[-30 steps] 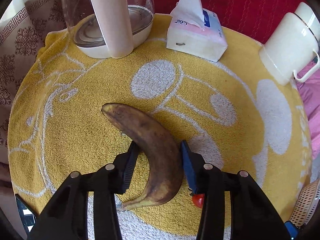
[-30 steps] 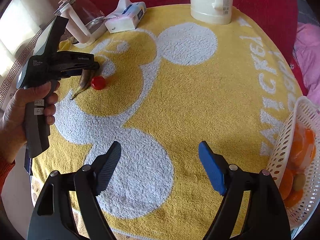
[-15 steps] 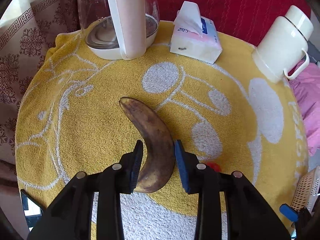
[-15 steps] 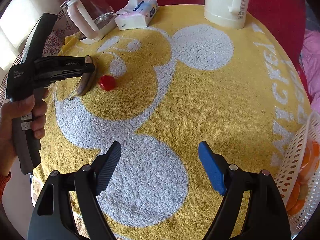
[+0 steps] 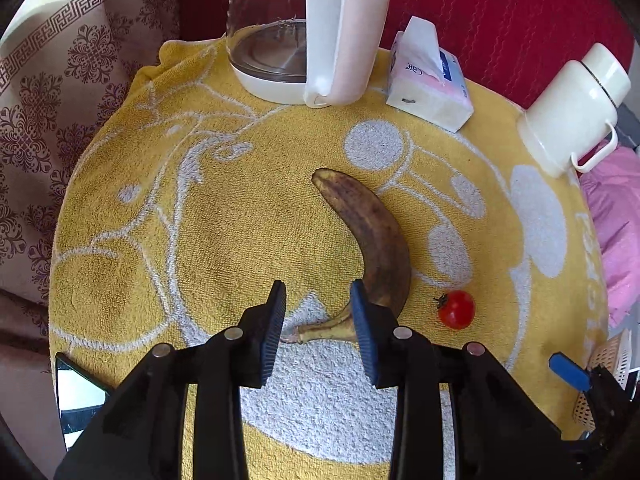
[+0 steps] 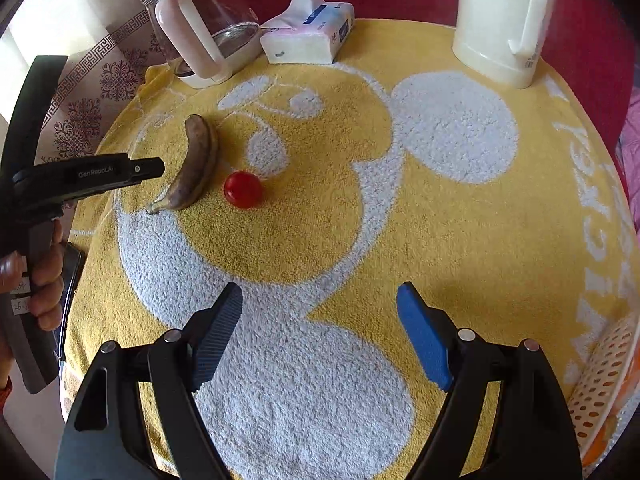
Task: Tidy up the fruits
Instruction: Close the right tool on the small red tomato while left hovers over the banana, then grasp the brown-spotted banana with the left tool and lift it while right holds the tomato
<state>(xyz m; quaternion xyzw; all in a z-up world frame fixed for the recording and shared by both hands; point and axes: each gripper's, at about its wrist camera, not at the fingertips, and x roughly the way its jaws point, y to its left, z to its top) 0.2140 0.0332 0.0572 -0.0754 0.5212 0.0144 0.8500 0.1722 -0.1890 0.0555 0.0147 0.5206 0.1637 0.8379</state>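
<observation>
A brown overripe banana (image 5: 372, 240) lies on the yellow towel, with a small red tomato (image 5: 456, 309) to its right. My left gripper (image 5: 318, 320) is open and empty just above the banana's stem end, its right pad (image 5: 362, 332) over the stem. In the right wrist view the banana (image 6: 196, 164) and tomato (image 6: 243, 189) lie at the left, the left gripper (image 6: 154, 168) beside the banana. My right gripper (image 6: 320, 332) is open and empty above the towel, nearer the front.
A glass kettle (image 5: 300, 32), a tissue pack (image 5: 428, 84) and a cream thermos jug (image 5: 572, 108) stand along the back edge. A white perforated basket (image 6: 600, 392) holding orange fruit sits at the right edge. A phone (image 5: 76, 396) lies at the left.
My left gripper had closed around the banana, then let it go and drew back up and left. The banana lies on the towel. My right gripper moved closer to the fruit.
</observation>
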